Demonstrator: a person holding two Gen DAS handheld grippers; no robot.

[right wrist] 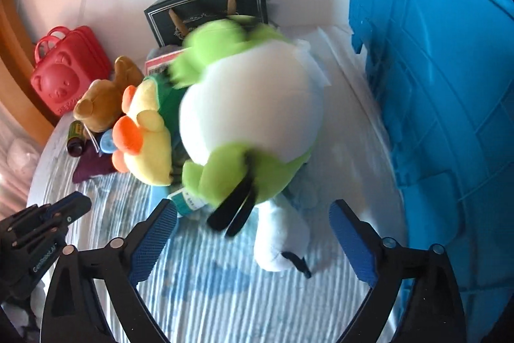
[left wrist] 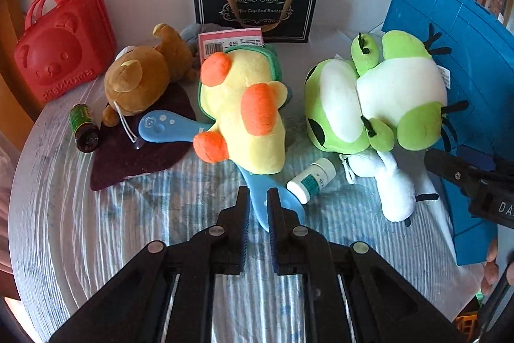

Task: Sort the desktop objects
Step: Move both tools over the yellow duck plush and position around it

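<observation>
Lying ahead of the spread right tool (right wrist: pixel 252 233), green frog plush (right wrist: pixel 250 105)

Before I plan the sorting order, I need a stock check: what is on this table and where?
Bear case: 1, red, far left.
Gift box: 1, black, far middle.
Bear plush: 1, brown, left, on the cloth.
Cloth: 1, maroon, left.
Bottle: 1, dark with green label, left edge, lying down.
Duck plush: 1, yellow and orange, centre.
Frog plush: 1, green and white, right.
Pill bottle: 1, white, in front of the frog, lying down.
Crate: 1, blue, far right.
Left gripper: shut, empty.
Right gripper: open, empty.
</observation>
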